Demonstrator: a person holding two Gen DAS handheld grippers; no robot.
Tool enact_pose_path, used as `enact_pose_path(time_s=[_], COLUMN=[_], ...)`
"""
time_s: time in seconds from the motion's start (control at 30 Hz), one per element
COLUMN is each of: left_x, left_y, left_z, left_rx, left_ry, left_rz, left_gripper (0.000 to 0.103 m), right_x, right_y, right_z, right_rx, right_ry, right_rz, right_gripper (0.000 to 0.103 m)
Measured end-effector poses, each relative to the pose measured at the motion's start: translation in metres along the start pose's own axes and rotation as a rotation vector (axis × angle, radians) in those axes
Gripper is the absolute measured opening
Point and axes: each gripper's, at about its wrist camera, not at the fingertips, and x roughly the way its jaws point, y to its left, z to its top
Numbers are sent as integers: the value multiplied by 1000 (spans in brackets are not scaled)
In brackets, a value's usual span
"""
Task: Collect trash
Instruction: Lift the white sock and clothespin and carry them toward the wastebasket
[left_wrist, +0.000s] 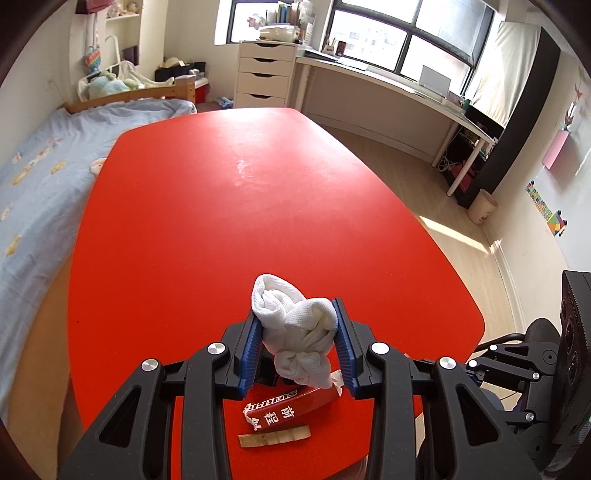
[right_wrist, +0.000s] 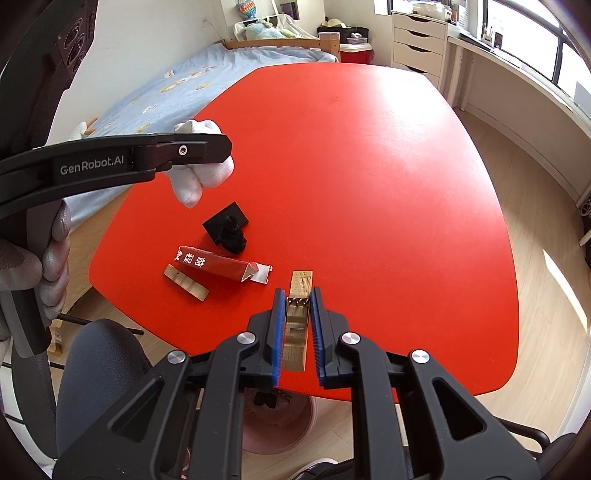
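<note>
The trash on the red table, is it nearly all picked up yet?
Not yet. Nothing visibly binned so far. In hand: the left gripper holds a white wad, and the right gripper holds a wooden piece. Left on the red table: a red box, another wooden piece and a black lump.

The pink bin (right_wrist: 280, 424) at bottom centre was mostly hidden behind the right gripper (right_wrist: 298, 325); its dark contents were indistinct.
</note>
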Motion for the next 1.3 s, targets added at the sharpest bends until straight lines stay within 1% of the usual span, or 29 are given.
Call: enact_pose_path(time_s=[0.27, 0.47, 0.7, 1.07, 1.3], left_x=[-35, -57, -76, -84, -84], left_y=[-8, -14, -14, -20, -24], left_z=[-20, -43, -71, -110, -132], left_rx=[40, 73, 71, 50, 44], left_ry=[-23, -24, -15, 34, 71], left_rz=[-6, -5, -22, -55, -72], left_gripper=[36, 36, 36, 36, 36], right_x=[-32, -55, -74, -87, -87], right_y=[9, 16, 28, 40, 42], right_z=[-5, -14, -26, -51, -69], right_rx=[-49, -76, -108, -130, -123], right_ry=[-26, -46, -55, -32, -9], right_rz=[34, 60, 90, 135, 157], right_gripper=[13, 13, 13, 13, 13])
